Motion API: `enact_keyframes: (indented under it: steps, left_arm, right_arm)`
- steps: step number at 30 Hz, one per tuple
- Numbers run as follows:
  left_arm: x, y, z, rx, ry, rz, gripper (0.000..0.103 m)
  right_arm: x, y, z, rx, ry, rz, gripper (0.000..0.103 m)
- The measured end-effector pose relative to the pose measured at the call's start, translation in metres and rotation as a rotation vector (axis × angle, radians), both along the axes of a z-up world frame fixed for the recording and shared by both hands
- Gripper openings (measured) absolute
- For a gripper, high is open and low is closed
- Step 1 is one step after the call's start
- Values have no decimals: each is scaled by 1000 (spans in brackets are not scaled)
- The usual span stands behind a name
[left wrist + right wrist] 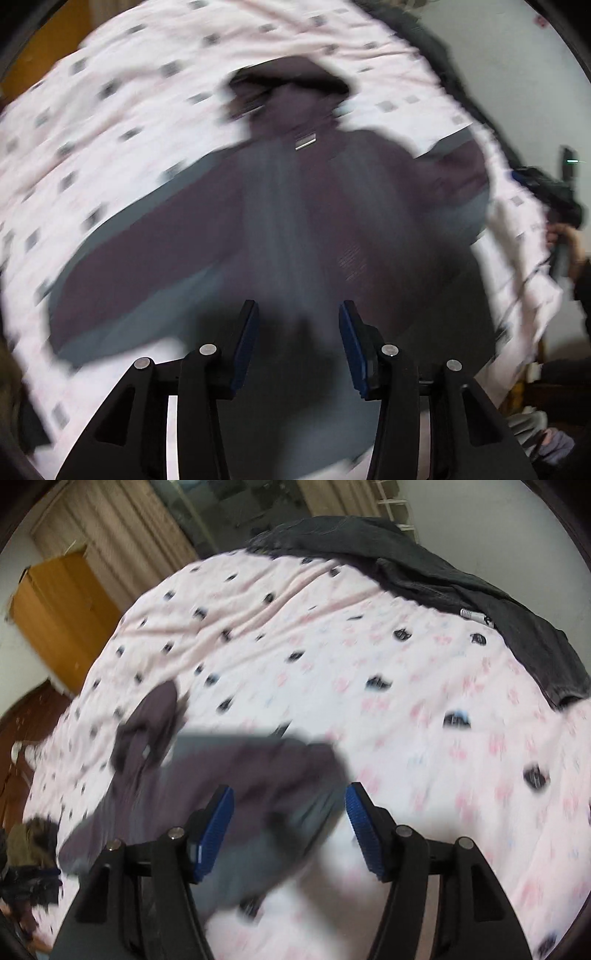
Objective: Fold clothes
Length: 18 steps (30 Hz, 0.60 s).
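Left claw (pixel 298 332) parted, empty, above purple hoodie (pixel 295 192)

Motion-blurred purple hoodie (pixel 295 206)

Bedroom with a pink patterned bed

A pink bedsheet (pixel 369 672) printed with dark motifs covers the bed; past its far edge stand a wooden cabinet (pixel 59 616), beige curtains (pixel 122 535) and a white wall (pixel 517 74).

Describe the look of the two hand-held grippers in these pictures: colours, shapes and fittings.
Left hand-held gripper: black angular plastic frame, two fingers lined with ribbed blue pads, and round silver pivot bolts. Right hand-held gripper: the same build, with black linkage arms, textured blue pads and silver bolts.
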<state>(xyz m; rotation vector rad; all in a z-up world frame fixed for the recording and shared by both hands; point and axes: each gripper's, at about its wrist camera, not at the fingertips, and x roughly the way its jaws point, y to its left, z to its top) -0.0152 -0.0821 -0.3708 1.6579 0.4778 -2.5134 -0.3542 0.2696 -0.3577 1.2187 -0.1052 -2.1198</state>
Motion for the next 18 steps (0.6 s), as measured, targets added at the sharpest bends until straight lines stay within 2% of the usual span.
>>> enact_keyframes:
  steps: [1,3,6,8,11,16,18]
  left_arm:
    - [-18,12,-1,17,18,-28,40]
    - [-57,42,-6,49,48,-94,40]
    - [-94,73,-11,74,78,-148,40]
    - [-108,84,-16,115,71,-156,40]
    - [-128,97,-26,169,51,-167,40]
    - [-144,98,-42,161,-9,-166,40]
    - [-146,96,-51,180,-35,-156,40]
  right_arm:
    - [-14,-1,-8,-1,-27,-2,61]
    - [-38,-8,-23,18,-78,13,52]
    - [-53,-23,-48,125,-99,133,32]
    - [-57,-27,-58,138,-120,179,31]
    - [-57,-25,-67,101,-164,214,33]
    - [-64,-20,-75,20,-260,300,33]
    - [-65,-17,-77,3,-290,311,47]
